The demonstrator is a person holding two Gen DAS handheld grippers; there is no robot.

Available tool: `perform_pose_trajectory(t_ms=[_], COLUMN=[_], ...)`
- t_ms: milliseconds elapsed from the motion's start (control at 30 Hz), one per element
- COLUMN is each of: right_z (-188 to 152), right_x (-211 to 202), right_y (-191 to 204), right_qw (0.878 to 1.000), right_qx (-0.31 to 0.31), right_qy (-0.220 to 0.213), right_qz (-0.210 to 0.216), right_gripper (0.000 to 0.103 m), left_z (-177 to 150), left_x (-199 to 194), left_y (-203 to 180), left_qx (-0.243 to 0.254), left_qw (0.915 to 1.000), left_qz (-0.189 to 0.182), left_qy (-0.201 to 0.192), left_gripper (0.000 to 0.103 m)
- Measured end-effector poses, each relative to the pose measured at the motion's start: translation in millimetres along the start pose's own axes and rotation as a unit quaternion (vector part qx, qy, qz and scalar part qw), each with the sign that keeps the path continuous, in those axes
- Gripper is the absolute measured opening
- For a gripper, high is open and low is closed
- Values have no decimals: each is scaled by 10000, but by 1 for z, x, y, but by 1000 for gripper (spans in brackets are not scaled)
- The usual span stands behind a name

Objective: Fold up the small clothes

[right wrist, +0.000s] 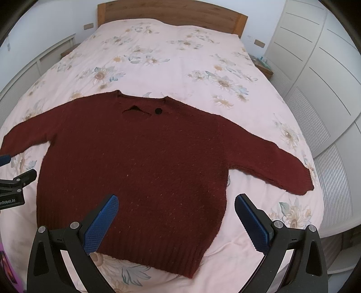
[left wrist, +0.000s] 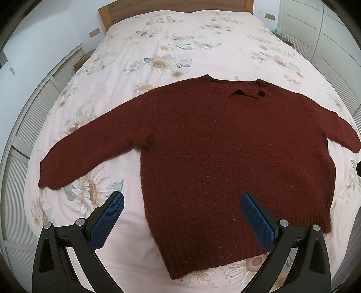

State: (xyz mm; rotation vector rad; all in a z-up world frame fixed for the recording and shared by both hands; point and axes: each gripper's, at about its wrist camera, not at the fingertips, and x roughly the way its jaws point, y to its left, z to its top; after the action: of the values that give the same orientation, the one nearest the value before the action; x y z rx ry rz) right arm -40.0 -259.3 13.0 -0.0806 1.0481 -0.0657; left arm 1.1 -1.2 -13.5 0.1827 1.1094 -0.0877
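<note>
A dark red knitted sweater (left wrist: 214, 153) lies flat and face up on the bed (left wrist: 180, 45), on a pale pink cover printed with sunflowers, its neckline toward the wooden headboard (left wrist: 171, 9) and its ribbed hem toward the cameras. Going from left to right around the sweater: its left-hand sleeve (left wrist: 74, 162) spreads out and down over the cover, away from the body. The left gripper (left wrist: 182, 216) hangs above the sweater's lower left corner with its blue pads wide apart and nothing between them; one pad is over bare cover just left of the sweater, the other over the knit. At the sweater's neck there is a small slit and a dark button (right wrist: 158, 111). The right gripper (right wrist: 177, 223) hangs above the sweater's lower right part, likewise spread wide and holding nothing. Beyond it, the right-hand sleeve (right wrist: 282, 166) stretches out toward the white wardrobe (right wrist: 320, 67).
</note>
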Motion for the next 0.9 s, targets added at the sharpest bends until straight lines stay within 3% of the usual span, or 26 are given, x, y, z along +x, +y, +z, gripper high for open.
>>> perform_pose_trajectory(t_ms=[900], right_z=[-1], right_x=[1], right_y=[6], right_qw=[9999], right_qx=[-137], right_qy=[65], right_qz=[27], right_gripper=[103], left_z=[-3], left_x=[2], left_y=[0], left_qx=[-24], left_qw=[10000], left_qz=[70], left_qy=[23], left_gripper=[102])
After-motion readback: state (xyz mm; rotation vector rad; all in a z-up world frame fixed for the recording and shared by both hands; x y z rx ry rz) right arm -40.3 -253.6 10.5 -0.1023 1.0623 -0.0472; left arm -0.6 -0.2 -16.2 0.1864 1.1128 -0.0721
